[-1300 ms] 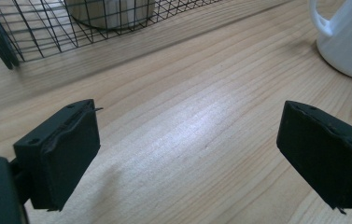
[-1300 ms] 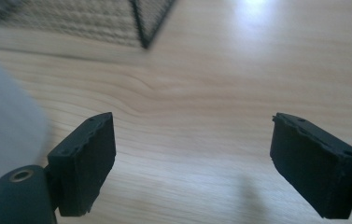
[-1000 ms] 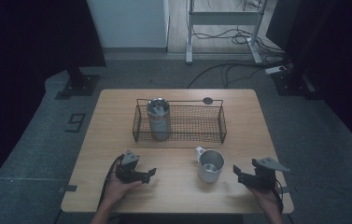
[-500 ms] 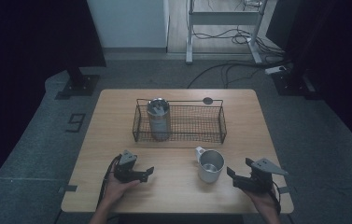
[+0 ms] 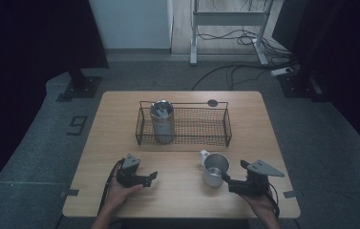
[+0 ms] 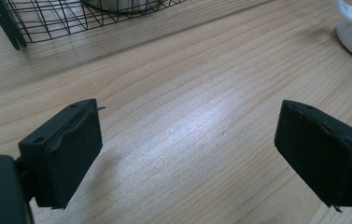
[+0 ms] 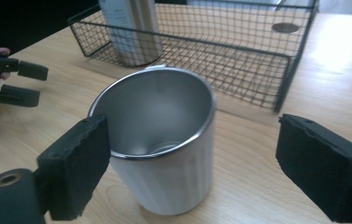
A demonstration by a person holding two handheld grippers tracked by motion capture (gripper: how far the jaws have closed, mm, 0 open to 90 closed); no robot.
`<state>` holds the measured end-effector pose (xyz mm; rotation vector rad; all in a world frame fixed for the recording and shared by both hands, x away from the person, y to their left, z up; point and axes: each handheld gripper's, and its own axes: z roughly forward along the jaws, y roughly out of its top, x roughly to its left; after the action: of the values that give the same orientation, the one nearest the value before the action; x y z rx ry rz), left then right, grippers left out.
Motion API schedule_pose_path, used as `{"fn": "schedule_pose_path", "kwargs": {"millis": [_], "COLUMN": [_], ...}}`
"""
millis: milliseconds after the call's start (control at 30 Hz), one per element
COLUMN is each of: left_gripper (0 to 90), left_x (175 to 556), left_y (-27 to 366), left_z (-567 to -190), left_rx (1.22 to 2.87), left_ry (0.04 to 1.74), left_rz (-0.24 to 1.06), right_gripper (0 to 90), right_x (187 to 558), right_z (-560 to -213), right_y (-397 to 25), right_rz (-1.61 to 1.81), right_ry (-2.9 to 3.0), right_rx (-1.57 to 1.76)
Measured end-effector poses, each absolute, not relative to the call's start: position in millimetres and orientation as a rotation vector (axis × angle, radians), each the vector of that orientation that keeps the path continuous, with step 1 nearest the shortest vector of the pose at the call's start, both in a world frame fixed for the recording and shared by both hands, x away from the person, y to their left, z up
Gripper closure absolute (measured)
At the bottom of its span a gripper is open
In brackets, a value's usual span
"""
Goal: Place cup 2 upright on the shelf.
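Hovering wide-jawed around the upright steel mug [image 7: 157, 140] on the wooden table [image 5: 182, 191] near the wire basket [image 5: 183, 125], right gripper [image 7: 192, 163] not touching; left gripper [image 6: 187, 154] also gaping.

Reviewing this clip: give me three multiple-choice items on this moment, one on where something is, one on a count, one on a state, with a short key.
1. Where does the tall steel tumbler stand?
A. At the left end of the black wire basket
B. On the bare table beside the right gripper
C. Between the left gripper's jaws

2. How many metal drinking vessels are on the light wooden table?
A. One
B. Two
C. Four

3. How do the right gripper's jaws stand around the white steel-lined handled mug?
A. Clamped shut on its handle
B. Shut, resting above it
C. Open, with the mug between them

Key: 1 A, the high view shows the tumbler upright in the basket's left end. 2 B, tumbler and mug. 3 C, the right gripper view shows the pads wide apart, one on either side of the mug.
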<state>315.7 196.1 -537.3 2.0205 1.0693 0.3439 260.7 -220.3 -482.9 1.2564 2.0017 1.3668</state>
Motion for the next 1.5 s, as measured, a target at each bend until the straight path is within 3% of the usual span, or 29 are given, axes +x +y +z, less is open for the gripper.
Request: {"fn": "schedule_pose_path", "kwargs": {"millis": [467,1167,1500], "left_gripper": [8.5,9.6,10.0], "left_x": [311,312,314], "left_y": [193,195,203], "left_z": [-536,-537,-535], "left_rx": [2.025,2.027,2.004], "left_ry": [1.05,1.068,1.098], "left_rz": [0.313,0.315,0.325], "right_gripper": [0.0,0.0,5.6], "right_x": [271,293,294], "right_z": [-494,-508,-510], "right_y": [-198,-168,-167], "right_rz": [1.309,1.257,1.235], "right_ry": [2.074,2.102,2.086], "right_rx": [1.23,1.198,1.179]}}
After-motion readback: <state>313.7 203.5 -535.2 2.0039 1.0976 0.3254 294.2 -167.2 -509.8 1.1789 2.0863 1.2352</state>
